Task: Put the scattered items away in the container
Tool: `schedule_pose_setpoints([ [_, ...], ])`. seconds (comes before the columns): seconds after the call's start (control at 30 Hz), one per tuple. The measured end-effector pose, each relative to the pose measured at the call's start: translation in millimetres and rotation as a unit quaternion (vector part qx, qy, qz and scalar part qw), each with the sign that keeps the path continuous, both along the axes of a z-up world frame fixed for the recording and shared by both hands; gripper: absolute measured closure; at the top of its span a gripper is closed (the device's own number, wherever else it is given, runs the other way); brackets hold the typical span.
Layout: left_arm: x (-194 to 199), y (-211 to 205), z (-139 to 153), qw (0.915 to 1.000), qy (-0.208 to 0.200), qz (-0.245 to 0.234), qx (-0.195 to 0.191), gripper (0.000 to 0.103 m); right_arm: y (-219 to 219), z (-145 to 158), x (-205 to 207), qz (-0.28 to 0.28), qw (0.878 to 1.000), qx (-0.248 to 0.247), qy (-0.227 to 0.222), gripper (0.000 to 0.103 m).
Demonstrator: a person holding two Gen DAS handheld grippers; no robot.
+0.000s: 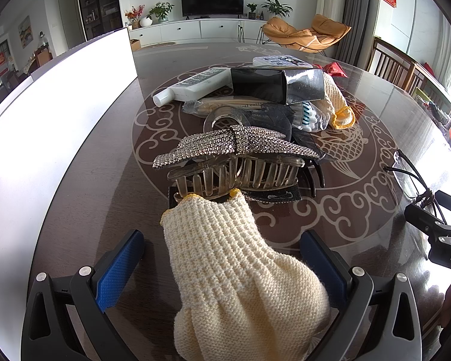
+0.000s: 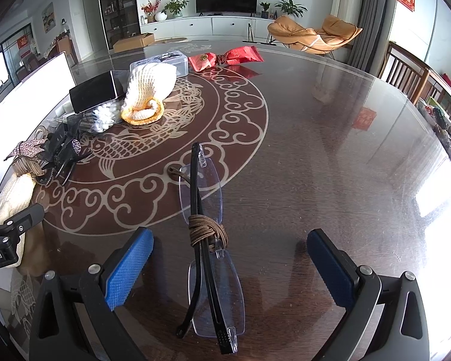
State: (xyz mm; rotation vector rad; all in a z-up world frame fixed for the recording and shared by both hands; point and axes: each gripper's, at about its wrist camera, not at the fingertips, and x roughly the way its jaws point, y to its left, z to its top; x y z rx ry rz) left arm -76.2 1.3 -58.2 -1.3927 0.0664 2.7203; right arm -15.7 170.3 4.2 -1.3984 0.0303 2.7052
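— On the left side, left gripper jaws spread wide, a cream knitted glove lying between them on the table, unclamped.
— Right gripper gapes too, astride folded glasses. White container sits far left.

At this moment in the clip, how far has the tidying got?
Nothing looks put away yet. Both grippers are open: the left gripper straddles a cream knitted glove, and the right gripper straddles the folded glasses, neither gripped. The rhinestone hair claw, white bottle, black box, cotton swabs and red packets are still on the table.
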Motion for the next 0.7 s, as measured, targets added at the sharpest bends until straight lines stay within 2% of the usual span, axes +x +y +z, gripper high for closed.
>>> schedule_pose_setpoints([
  [0.7,-0.1,0.1,-0.2,1.0,0.0,0.0,0.0,0.0,-1.9,-0.8,-2.9,0.0,1.0,0.011,0.003,0.001],
])
